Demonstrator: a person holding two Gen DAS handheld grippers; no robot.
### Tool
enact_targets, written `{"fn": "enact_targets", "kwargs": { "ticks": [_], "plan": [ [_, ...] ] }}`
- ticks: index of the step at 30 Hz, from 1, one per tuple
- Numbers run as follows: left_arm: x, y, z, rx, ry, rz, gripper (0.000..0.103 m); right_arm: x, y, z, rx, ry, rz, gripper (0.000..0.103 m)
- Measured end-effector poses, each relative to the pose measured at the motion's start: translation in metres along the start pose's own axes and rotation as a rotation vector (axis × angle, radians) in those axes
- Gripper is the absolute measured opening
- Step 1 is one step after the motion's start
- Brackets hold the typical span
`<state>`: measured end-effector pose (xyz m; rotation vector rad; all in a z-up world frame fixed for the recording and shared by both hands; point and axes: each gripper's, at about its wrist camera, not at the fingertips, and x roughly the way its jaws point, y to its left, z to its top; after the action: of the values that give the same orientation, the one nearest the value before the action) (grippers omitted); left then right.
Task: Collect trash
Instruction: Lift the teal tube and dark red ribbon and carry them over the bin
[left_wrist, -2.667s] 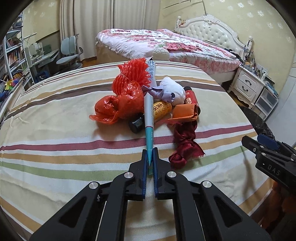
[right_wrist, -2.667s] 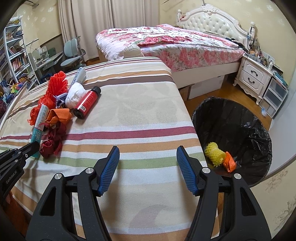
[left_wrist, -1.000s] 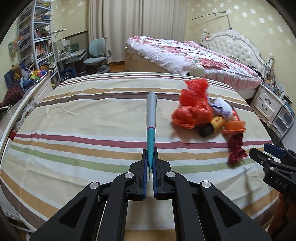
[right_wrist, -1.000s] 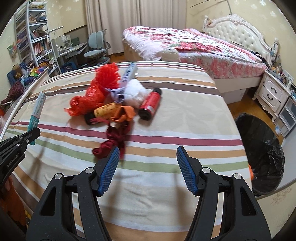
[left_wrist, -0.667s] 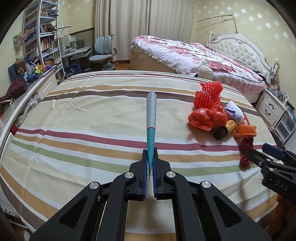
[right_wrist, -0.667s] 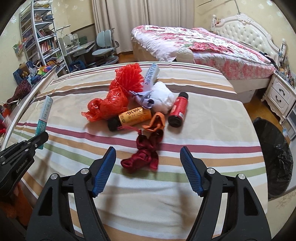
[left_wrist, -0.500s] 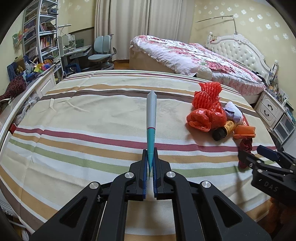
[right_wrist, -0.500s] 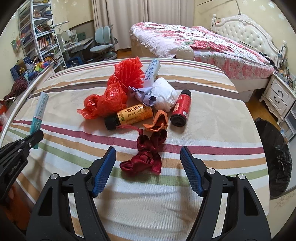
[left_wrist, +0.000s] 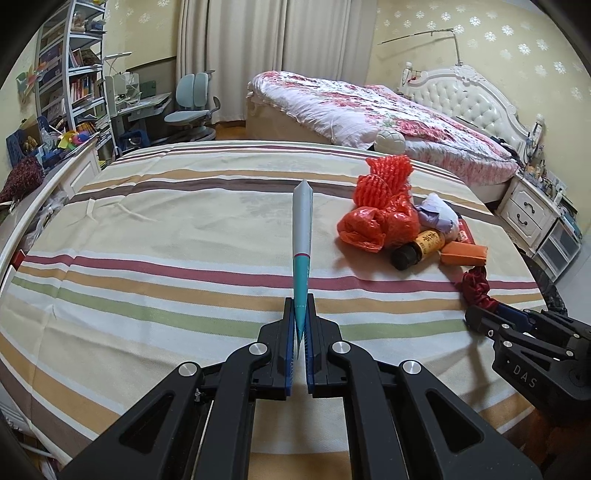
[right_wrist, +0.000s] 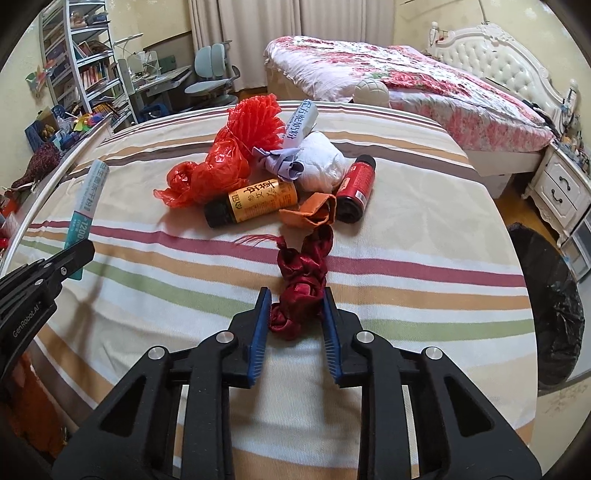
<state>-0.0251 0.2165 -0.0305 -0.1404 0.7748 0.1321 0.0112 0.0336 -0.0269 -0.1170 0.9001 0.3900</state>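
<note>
bedroom setting: a striped bedspread (right_wrist: 406, 229) covers the near bed, with a floral bed and a bookshelf behind. a trash pile lies on the spread: red mesh and plastic bag (right_wrist: 221, 162), yellow bottle (right_wrist: 255, 201), red can (right_wrist: 356, 188), white wad (right_wrist: 321, 160), orange scrap (right_wrist: 314, 210). a black-lined bin (right_wrist: 550, 295) stands beside the bed, at the right edge of the right wrist view.

the left gripper (left_wrist: 300, 325) has its fingers clamped on a flattened teal-and-grey tube (left_wrist: 302, 236), held clear of the pile. the right gripper (right_wrist: 295, 314) has its fingers closing around the near end of a dark red cloth (right_wrist: 303, 280); the pads appear to touch it on both sides.

step in hand: grasping the cloth. next move, by judgement: confirm a firm grip, lift the cloth free of the orange scrap, then carry both items over the bin and release.
</note>
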Motion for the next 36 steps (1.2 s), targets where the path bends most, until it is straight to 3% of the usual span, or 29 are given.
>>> {"fn": "enact_targets", "kwargs": {
  "ticks": [22, 25, 29, 34, 36],
  "plan": [
    [-0.018, -0.050, -0.005, 0.066, -0.029, -0.057, 0.005, -0.031, -0.044, -0.023, 0.070, -0.045, -0.029, 0.018],
    [-0.018, -0.053, -0.006, 0.074, -0.029, -0.057, 0.005, -0.029, -0.047, -0.023, 0.083, -0.042, -0.020, 0.022],
    [-0.016, -0.052, -0.008, 0.071, -0.021, -0.052, 0.005, -0.025, -0.051, -0.021, 0.091, -0.046, -0.036, 0.043],
    [-0.011, -0.047, -0.012, 0.062, -0.003, -0.049, 0.005, -0.017, -0.051, -0.021, 0.076, -0.017, -0.033, 0.042],
    [-0.010, -0.046, -0.013, 0.059, 0.003, -0.050, 0.005, -0.014, -0.049, -0.022, 0.061, -0.009, -0.044, 0.028]
  ]
}}
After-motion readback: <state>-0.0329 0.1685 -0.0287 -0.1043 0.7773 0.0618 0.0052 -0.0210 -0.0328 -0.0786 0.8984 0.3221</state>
